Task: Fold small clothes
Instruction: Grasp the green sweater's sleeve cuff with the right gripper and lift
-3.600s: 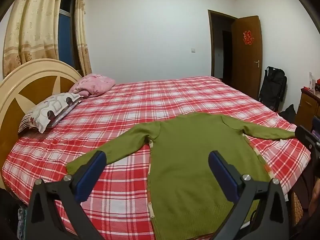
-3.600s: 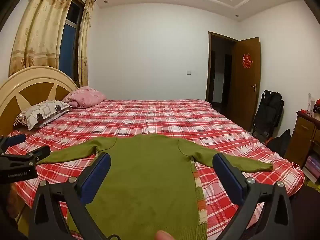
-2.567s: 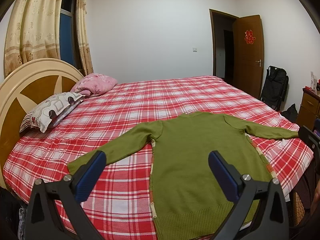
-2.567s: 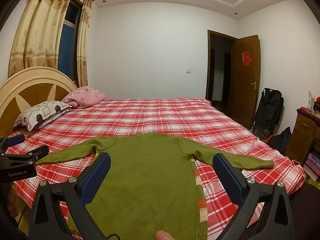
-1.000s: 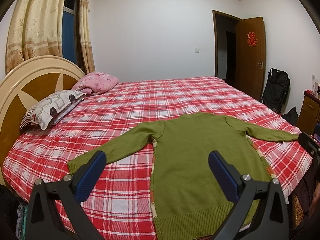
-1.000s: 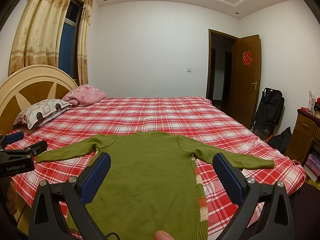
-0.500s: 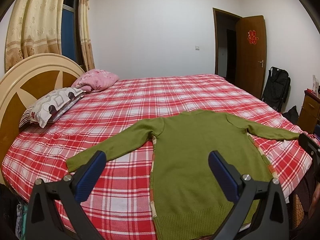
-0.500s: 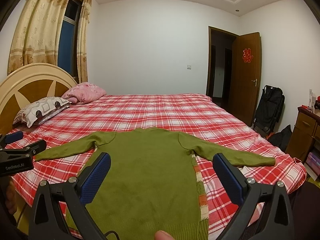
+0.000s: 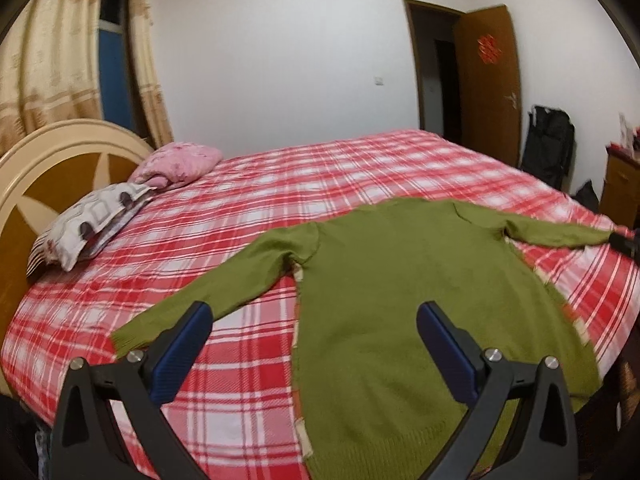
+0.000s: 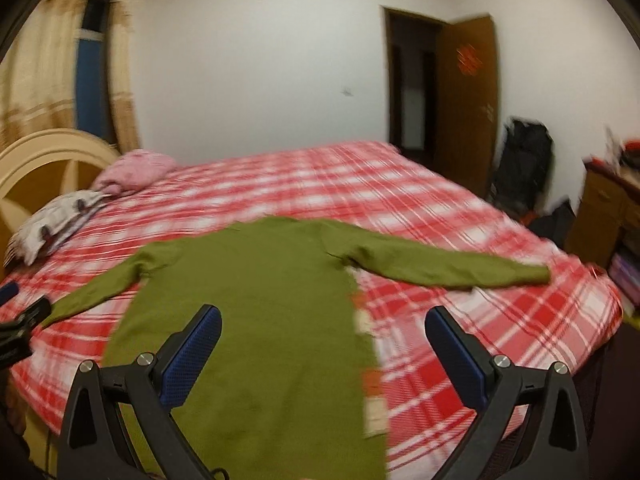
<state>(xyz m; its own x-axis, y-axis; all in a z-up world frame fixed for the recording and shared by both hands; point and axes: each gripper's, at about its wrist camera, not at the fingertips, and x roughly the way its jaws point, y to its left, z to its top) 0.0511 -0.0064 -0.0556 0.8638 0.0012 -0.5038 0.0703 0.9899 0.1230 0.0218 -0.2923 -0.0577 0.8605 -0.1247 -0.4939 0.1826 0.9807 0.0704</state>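
Note:
A green long-sleeved sweater (image 9: 400, 288) lies flat, sleeves spread, on the red plaid bed (image 9: 320, 184); it also shows in the right wrist view (image 10: 256, 304). My left gripper (image 9: 312, 344) is open and empty, above the bed's near edge, between the left sleeve cuff (image 9: 128, 332) and the sweater's body. My right gripper (image 10: 324, 344) is open and empty, above the sweater's lower right side. The right sleeve (image 10: 448, 268) stretches toward the bed's right edge. The right gripper's tip (image 9: 624, 242) shows at the right sleeve's end in the left view; the left gripper (image 10: 20, 324) shows at the left edge of the right view.
Two pillows (image 9: 120, 204) lie by the wooden headboard (image 9: 44, 164) at the left. A brown door (image 9: 488, 84), a black bag (image 9: 548, 144) and a wooden cabinet (image 10: 604, 216) stand at the right. Curtains (image 9: 48, 76) hang at the window.
Both grippers have moved forward and down toward the sweater. The right view has swung right and is blurred with motion. The sweater has not moved.

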